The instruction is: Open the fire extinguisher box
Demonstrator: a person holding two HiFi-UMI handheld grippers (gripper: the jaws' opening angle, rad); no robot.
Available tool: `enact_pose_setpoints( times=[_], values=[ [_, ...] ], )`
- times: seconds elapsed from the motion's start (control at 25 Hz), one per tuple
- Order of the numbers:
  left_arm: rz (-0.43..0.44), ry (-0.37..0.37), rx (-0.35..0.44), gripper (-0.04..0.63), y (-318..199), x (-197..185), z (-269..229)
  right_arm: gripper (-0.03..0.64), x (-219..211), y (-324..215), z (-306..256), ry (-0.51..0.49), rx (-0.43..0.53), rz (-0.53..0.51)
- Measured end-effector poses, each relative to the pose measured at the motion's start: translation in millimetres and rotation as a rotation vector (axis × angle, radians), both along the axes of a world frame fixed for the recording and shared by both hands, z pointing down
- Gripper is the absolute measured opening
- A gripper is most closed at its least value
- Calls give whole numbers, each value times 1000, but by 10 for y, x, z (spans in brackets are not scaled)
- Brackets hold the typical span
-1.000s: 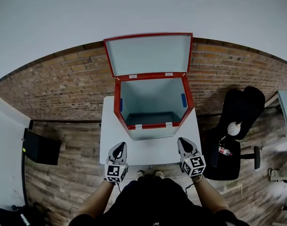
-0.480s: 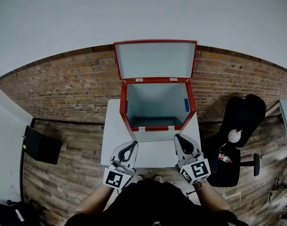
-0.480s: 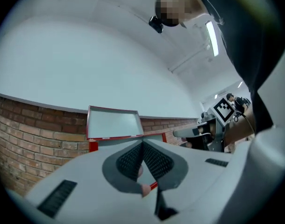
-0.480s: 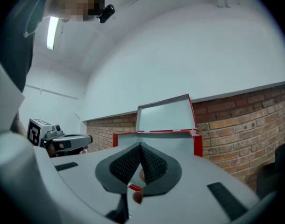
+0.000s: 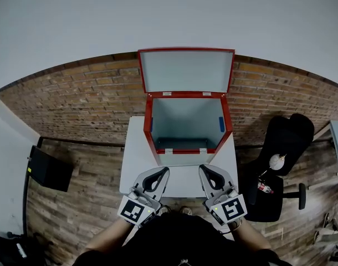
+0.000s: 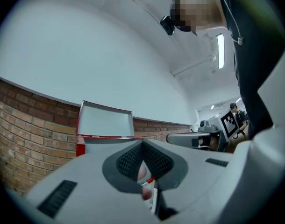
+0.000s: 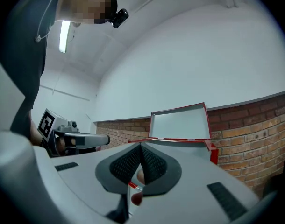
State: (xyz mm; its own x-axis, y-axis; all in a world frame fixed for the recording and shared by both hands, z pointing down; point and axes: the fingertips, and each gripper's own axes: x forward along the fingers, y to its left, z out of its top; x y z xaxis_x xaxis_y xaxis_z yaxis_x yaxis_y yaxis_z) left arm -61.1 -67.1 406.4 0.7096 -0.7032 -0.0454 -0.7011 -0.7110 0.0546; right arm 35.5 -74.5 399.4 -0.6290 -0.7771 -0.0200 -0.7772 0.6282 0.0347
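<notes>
The red metal fire extinguisher box [image 5: 187, 127] is sitting on the white table [image 5: 137, 165], its lid [image 5: 185, 70] leaning open against the brick wall [image 5: 75, 101]. The left gripper [image 5: 163, 172] and right gripper [image 5: 204, 169] are hovering near its front, fingers [image 6: 157, 161] pressed together, empty. Opening looks done; avoid nudging the lid. A black office chair [image 5: 282, 143] is standing well right.

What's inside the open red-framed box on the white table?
Red-framed box: only bare pale walls and a small blue patch on each side show. Its front wall covers the nearest strip of floor.

The red fire extinguisher box [image 5: 187, 127] stands open, lid [image 5: 185, 71] raised upright.
</notes>
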Motion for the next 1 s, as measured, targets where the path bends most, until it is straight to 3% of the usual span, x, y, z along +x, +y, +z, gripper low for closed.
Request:
enact_pose_setpoints(
  times=[0.48,1.0],
  values=[
    [-23,-29,-29,48,2,-108,181,18,-84,35,183,26,-13,4],
    [-38,-3,-45,48,-58,-196,307,18,-109,50,284,25,-44,14]
  ],
)
